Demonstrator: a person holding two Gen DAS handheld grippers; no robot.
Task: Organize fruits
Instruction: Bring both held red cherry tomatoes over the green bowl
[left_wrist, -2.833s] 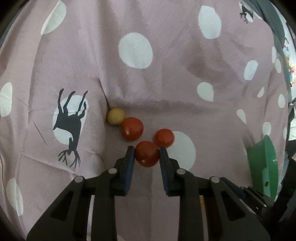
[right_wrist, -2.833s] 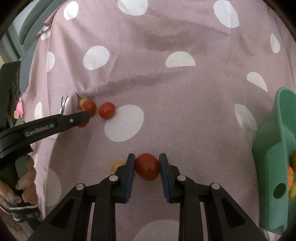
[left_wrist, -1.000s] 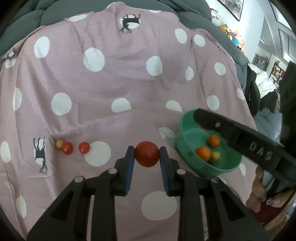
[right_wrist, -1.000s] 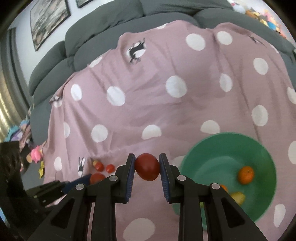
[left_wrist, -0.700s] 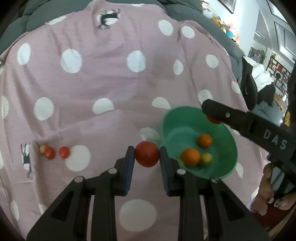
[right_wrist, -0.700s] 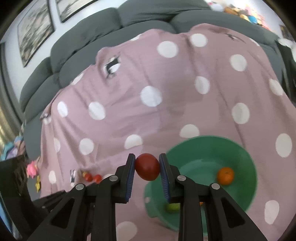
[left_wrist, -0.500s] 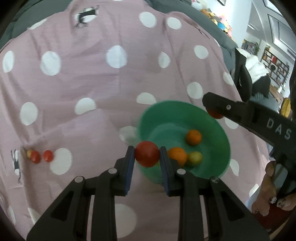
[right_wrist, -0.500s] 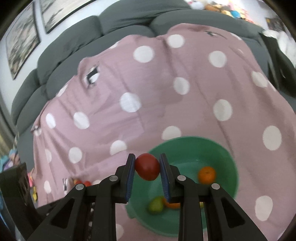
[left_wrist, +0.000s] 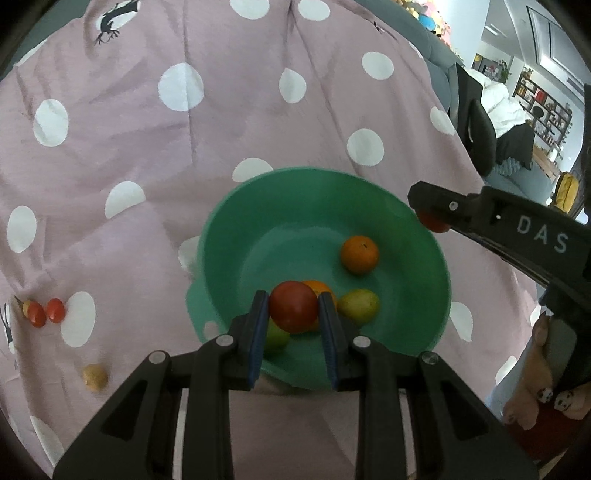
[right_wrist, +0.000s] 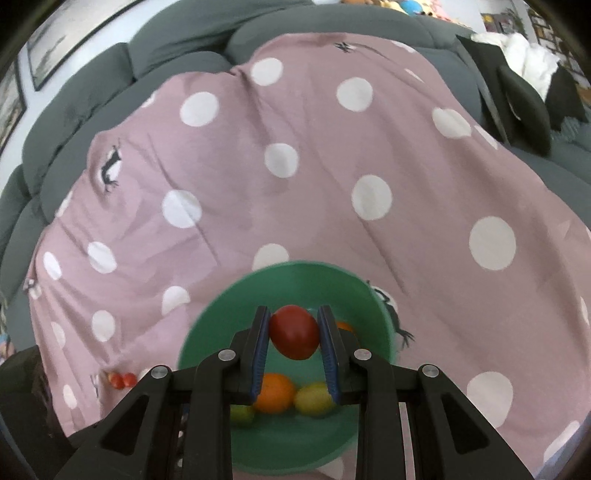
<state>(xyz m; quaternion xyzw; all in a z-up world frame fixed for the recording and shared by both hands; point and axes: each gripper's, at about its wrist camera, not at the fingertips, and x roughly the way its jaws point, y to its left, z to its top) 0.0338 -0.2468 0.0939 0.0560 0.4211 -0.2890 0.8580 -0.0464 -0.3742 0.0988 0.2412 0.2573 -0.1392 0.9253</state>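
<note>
Over the spotted cloth (left_wrist: 258, 122) and green bowl (left_wrist: 240, 236), both grippers' fingers (left_wrist: 258, 321) clamp tomatoes (left_wrist: 293, 311), the right's (right_wrist: 294, 336) tilted.

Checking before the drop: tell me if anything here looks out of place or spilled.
Nothing is spilled or damaged. The only strays are fruit not yet in the green bowl: two small red tomatoes and a yellowish one on the dotted cloth. Both grippers hold red tomatoes over the bowl.

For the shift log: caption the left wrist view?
Left gripper holds a red tomato over the green bowl of fruit.
</note>
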